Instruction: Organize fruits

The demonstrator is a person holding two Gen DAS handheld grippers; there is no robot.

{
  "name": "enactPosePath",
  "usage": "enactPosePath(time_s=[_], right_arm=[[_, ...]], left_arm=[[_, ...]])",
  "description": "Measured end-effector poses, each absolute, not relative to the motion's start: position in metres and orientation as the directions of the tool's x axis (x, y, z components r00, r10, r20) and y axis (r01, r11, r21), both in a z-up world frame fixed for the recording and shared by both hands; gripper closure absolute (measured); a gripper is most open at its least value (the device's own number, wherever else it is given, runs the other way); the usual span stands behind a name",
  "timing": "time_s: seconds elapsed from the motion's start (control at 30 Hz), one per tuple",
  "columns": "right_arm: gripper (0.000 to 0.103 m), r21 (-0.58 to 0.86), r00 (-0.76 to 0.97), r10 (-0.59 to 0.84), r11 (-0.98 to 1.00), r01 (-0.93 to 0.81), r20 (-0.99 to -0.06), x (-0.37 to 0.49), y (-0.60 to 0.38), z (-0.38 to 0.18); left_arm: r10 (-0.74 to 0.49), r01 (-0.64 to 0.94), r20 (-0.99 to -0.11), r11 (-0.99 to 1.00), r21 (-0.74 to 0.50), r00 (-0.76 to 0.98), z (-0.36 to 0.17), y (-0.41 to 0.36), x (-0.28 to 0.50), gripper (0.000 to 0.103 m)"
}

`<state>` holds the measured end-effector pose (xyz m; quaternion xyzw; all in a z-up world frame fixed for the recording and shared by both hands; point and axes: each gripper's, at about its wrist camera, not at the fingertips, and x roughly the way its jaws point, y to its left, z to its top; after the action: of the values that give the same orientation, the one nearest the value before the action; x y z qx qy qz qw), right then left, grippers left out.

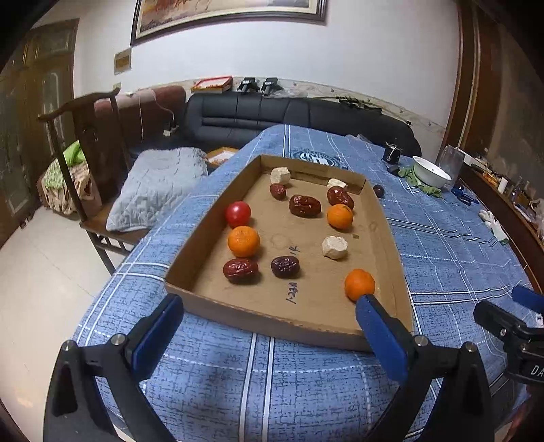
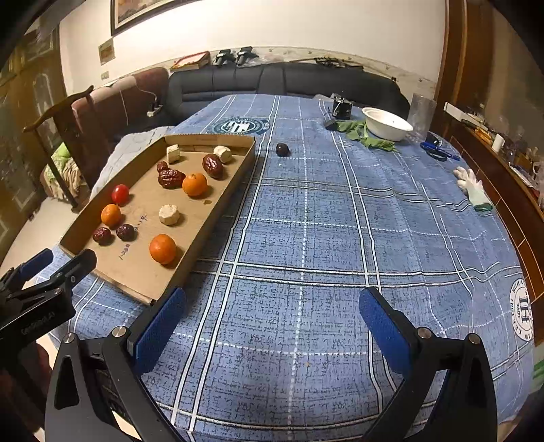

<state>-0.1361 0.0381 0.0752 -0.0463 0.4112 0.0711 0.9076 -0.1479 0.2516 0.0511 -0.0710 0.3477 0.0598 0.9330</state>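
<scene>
Blue plaid tablecloth (image 2: 306,204) fronts a black sofa (image 2: 282,80); both grippers' jaws apart.

I see a white wall (image 1: 357,54) carrying a large framed painting (image 1: 224,13), and beneath it a black leather sofa (image 1: 272,112) running past the far edge of the table's blue plaid cloth (image 2: 306,238). Off the table's left edge stands a dark wooden chair (image 1: 85,142) holding a grey cushion (image 1: 156,183), on pale glossy floor (image 1: 37,272); wooden doors (image 1: 37,112) close the left side.
</scene>
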Motion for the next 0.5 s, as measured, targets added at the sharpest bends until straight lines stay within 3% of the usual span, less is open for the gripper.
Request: enactPosePath(time_s=[0.5], right_arm=[[0.0,-0.057,0.684,0.037,0.992,-0.115,-0.729,-0.148,0.029,0.07]], left_arm=[[0.1,-0.111,-0.599,0.994,0.02,0.795,0.072,0.217,-0.16,0.0]])
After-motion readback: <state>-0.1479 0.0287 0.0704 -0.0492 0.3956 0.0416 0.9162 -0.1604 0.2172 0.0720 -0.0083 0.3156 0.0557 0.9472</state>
